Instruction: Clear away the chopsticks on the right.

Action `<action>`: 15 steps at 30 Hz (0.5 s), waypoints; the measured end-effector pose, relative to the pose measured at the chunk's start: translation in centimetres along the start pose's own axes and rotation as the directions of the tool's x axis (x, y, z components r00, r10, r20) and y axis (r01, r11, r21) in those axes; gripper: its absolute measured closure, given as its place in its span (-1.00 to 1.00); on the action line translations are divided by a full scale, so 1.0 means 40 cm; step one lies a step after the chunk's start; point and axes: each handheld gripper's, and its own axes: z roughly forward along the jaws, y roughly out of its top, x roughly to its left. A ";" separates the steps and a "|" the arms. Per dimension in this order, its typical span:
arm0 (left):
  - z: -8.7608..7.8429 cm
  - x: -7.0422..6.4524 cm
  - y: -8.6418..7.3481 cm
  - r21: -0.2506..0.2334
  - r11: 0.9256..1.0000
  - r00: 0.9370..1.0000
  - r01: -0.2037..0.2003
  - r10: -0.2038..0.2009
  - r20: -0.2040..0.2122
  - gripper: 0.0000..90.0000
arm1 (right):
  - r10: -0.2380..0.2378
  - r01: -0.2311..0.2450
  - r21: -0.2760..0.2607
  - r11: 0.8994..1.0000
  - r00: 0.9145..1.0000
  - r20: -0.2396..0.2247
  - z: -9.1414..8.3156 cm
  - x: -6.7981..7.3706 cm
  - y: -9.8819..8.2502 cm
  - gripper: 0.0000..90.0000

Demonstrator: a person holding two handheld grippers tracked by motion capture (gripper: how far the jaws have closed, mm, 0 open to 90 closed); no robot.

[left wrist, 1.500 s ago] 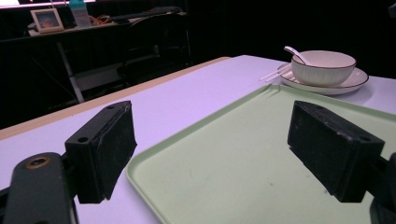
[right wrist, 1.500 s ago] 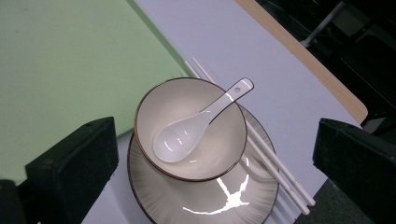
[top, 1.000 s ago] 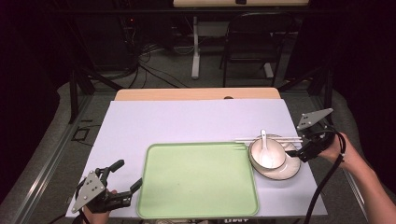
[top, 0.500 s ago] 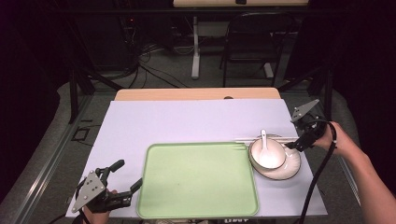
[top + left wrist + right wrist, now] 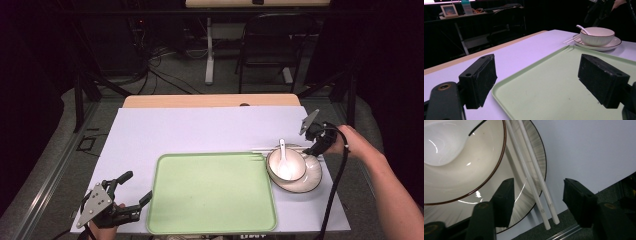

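Since the earlier frame, the right gripper (image 5: 536,195) has been brought over the chopsticks (image 5: 534,182) on the plate (image 5: 310,175); its jaws, just closing, are half-open astride them, nothing gripped, ready for pinching.

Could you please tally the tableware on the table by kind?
Tray: 1
Plate: 1
Bowl: 1
Spoon: 1
Chopsticks: 2
Total: 6
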 end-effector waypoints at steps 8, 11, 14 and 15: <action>0.000 0.001 0.000 0.000 1.000 1.000 0.000 0.000 0.000 -0.66 | -0.050 0.049 0.057 0.997 0.999 0.019 0.031 -0.012 0.023 0.23; 0.000 0.001 0.000 0.000 1.000 1.000 0.000 0.000 -0.001 -0.66 | -0.057 0.056 0.070 0.996 0.998 0.003 0.043 -0.019 0.031 0.35; 0.000 0.001 0.000 0.000 1.000 1.000 0.001 -0.001 -0.001 -0.66 | -0.058 0.058 0.098 0.993 0.998 -0.006 0.055 -0.027 0.039 0.42; 0.000 0.001 0.000 0.000 1.000 1.000 0.002 -0.002 -0.001 -0.66 | -0.058 0.058 0.098 0.993 0.998 -0.006 0.055 -0.027 0.039 0.42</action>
